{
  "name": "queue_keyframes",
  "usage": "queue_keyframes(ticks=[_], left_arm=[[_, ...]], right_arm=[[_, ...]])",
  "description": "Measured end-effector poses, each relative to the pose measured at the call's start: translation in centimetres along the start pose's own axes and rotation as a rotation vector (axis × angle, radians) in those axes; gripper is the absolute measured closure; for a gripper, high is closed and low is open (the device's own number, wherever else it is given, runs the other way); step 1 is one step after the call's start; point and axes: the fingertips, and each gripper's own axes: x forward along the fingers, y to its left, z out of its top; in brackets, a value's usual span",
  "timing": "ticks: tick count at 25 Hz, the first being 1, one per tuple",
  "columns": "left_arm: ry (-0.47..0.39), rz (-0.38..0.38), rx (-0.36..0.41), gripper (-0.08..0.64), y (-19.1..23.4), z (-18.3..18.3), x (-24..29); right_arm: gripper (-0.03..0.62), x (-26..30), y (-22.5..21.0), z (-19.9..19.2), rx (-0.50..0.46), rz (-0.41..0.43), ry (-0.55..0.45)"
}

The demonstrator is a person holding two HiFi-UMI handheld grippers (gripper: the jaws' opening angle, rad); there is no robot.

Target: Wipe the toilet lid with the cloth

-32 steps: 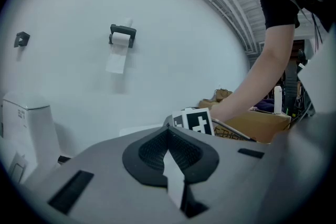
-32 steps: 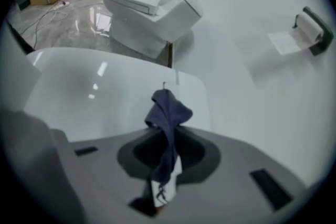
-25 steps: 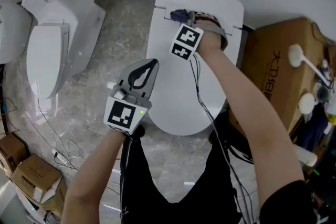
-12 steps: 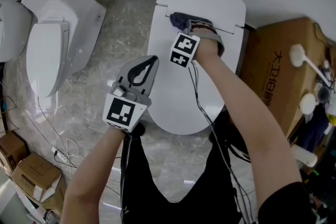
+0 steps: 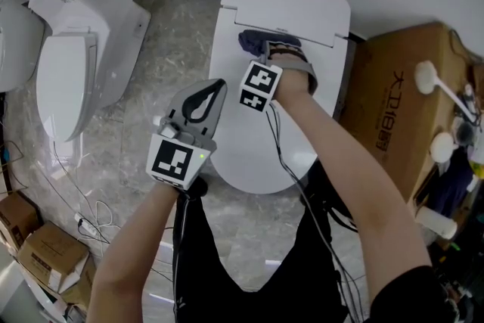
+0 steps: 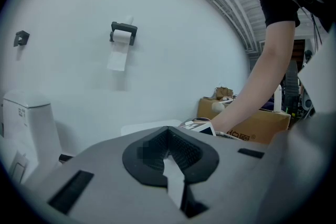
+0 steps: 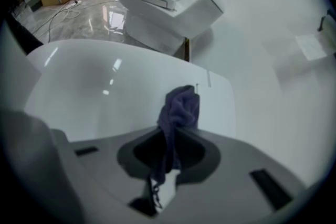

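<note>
1 cloth [image 5: 253, 41], 2 toilets: toilet lid [image 5: 246, 136] runs lengthwise tank [image 5: 302, 0]-to-person, second toilet [image 5: 72, 64] left. Right hand-held gripper [image 5: 265, 51] clamps cloth, pointing at tank; left hand-held gripper [image 5: 215, 89] closed, empty.

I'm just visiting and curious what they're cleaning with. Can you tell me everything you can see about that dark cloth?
The cloth is a small dark blue-purple rag that looks soft and fuzzy, like terry or microfibre. It is bunched and crumpled, not spread flat. The right gripper has its jaws closed on it, so one wad sticks out past the tips and a thin end trails back between them. In the head view the wad appears to rest on the white toilet lid, at the lid's far end near the hinge.
</note>
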Motion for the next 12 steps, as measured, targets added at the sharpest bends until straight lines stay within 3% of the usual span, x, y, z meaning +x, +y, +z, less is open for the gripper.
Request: queue_keyframes(ticks=[12], left_arm=[[-0.004,-0.005,0.002,0.551,-0.6,0.3,-0.1]], right_arm=[[0.526,-1.8,3.6,0.6,0.015,0.033,-0.023]])
